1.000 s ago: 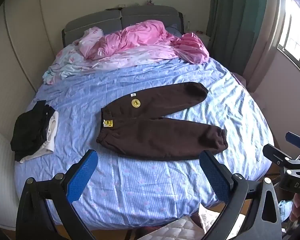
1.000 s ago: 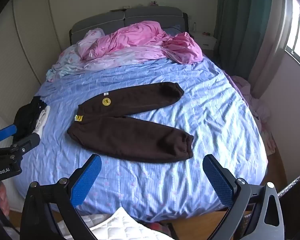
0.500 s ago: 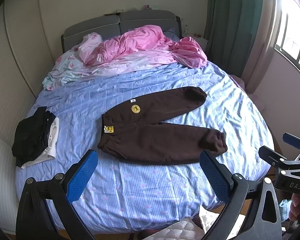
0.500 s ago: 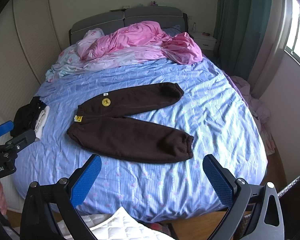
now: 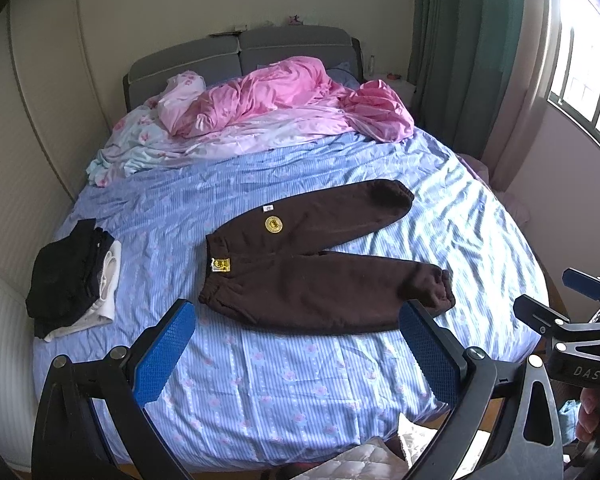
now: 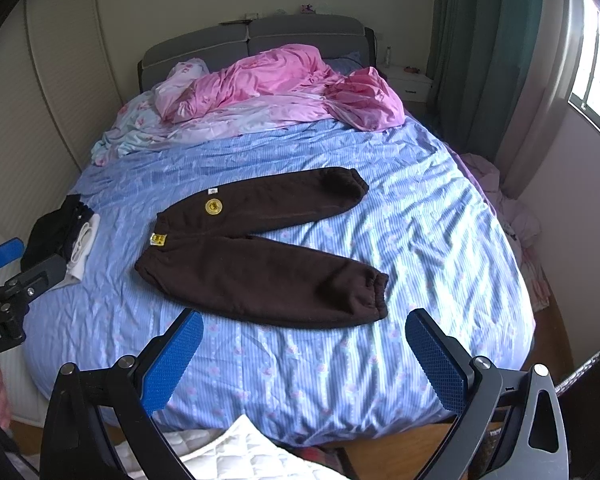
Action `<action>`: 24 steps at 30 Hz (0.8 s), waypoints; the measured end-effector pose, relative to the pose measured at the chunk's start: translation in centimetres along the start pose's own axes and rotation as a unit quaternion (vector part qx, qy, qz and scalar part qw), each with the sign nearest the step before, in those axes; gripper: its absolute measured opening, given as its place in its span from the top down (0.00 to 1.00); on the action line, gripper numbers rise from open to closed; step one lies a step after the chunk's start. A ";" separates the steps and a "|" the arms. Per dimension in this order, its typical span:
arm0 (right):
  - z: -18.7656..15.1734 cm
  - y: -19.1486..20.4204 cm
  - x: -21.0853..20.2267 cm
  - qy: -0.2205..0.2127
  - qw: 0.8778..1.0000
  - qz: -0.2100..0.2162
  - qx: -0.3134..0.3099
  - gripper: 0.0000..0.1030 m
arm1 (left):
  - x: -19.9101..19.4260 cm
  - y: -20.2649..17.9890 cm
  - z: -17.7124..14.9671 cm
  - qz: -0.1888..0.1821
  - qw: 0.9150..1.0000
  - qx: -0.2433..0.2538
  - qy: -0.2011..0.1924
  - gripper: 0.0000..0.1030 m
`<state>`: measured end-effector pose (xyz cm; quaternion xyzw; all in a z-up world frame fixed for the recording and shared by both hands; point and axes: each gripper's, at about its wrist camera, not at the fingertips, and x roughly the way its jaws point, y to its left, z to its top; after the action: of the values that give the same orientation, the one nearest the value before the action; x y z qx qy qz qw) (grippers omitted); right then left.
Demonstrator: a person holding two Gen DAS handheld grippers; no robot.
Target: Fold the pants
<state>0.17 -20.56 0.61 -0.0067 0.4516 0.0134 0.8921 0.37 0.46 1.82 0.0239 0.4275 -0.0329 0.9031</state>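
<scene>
Dark brown pants (image 5: 320, 264) lie flat on the blue striped bed sheet (image 5: 284, 392), waistband to the left, both legs spread out to the right; they also show in the right wrist view (image 6: 260, 256). A yellow round patch (image 5: 273, 224) is on the upper leg. My left gripper (image 5: 296, 344) is open and empty, held above the bed's near edge, short of the pants. My right gripper (image 6: 300, 352) is open and empty, also short of the pants; it shows at the right edge of the left wrist view (image 5: 568, 316).
A stack of folded dark and white clothes (image 5: 72, 280) sits at the bed's left edge. A pink and floral duvet (image 5: 260, 108) is bunched by the grey headboard (image 5: 240, 52). Green curtains (image 5: 460, 40) and a window are at the right. A white quilted cloth (image 6: 240, 452) lies below.
Both grippers have drawn back and risen slightly; the pants sit a little lower in both views. Nothing on the bed has moved.
</scene>
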 end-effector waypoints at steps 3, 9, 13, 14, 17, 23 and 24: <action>0.0 0.1 0.0 0.000 1.000 0.000 0.000 0.00 | 0.0 -0.2 0.0 0.002 1.000 -0.001 0.000 0.00; 0.0 0.2 0.0 -0.001 1.000 -0.001 0.000 0.00 | -0.1 -0.1 0.5 0.002 1.000 0.001 -0.001 0.00; 0.1 0.2 0.0 -0.001 1.000 0.000 0.000 0.00 | -0.4 0.4 1.2 0.004 1.000 0.004 -0.002 0.00; 0.0 0.3 0.0 -0.001 1.000 0.000 -0.001 0.00 | -0.4 0.4 1.3 0.003 1.000 0.003 -0.002 0.00; 0.1 0.3 0.1 -0.001 1.000 -0.001 -0.001 0.00 | -0.4 0.3 1.1 0.003 1.000 0.004 -0.003 0.00; 0.1 0.4 0.2 -0.001 1.000 -0.001 -0.001 0.00 | -0.4 0.3 1.0 0.003 1.000 0.003 -0.003 0.00; 0.2 0.4 0.2 -0.001 1.000 -0.001 -0.002 0.00 | -0.3 0.2 1.0 0.003 1.000 0.003 -0.003 0.00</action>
<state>0.39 -20.15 0.57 -0.0084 0.4506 0.0135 0.8926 0.92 0.64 2.70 0.0281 0.4249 -0.0314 0.9043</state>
